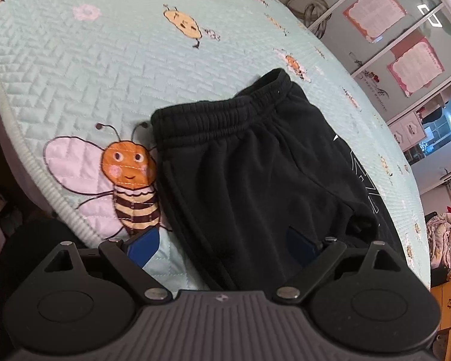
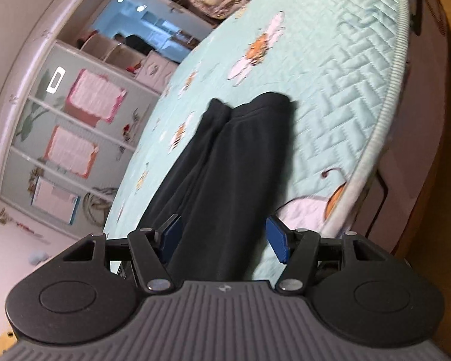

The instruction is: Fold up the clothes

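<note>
Pants lie long on the bed, right under both your grippers.

The black pants (image 2: 225, 162) lie flat on the bee quilt (image 2: 339, 69), running straight away from your right gripper (image 2: 224, 242) to the far cuffs. Its blue pads stand wide on both sides of the cloth and hold nothing. Your left gripper (image 1: 225, 245) is wide open too, at the waistband (image 1: 222, 111) end, holding nothing. Both are about as near.

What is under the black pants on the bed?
The black pants lie flat on the mint quilted bee-print bedspread, beside its big bee picture. Whatever print or object sits directly beneath the fabric is covered and cannot be seen.
</note>
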`<state>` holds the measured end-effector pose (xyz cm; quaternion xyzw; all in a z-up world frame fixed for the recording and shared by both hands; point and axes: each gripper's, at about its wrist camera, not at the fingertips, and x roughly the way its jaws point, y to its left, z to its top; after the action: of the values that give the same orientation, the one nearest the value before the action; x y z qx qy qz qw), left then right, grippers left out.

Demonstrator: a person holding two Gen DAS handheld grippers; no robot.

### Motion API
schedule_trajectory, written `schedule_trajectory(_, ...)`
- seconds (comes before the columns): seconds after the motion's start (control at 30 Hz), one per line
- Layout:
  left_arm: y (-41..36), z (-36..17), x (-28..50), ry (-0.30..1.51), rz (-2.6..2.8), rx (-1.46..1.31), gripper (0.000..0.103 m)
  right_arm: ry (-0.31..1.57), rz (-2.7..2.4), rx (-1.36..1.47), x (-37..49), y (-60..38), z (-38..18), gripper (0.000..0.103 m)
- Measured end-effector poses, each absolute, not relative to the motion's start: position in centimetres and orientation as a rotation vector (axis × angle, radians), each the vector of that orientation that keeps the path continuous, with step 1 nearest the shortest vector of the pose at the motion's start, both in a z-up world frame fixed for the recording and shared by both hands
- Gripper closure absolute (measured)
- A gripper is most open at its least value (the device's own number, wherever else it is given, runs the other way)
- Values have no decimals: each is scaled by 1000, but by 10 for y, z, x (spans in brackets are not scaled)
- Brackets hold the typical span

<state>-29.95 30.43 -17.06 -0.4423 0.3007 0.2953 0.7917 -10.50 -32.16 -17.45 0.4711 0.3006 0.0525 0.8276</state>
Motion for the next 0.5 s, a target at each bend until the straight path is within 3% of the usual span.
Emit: schedule_trajectory(0.5,313,-192,-288,609,637,-1044,7,698,136,1077,-80,-314,-205,41)
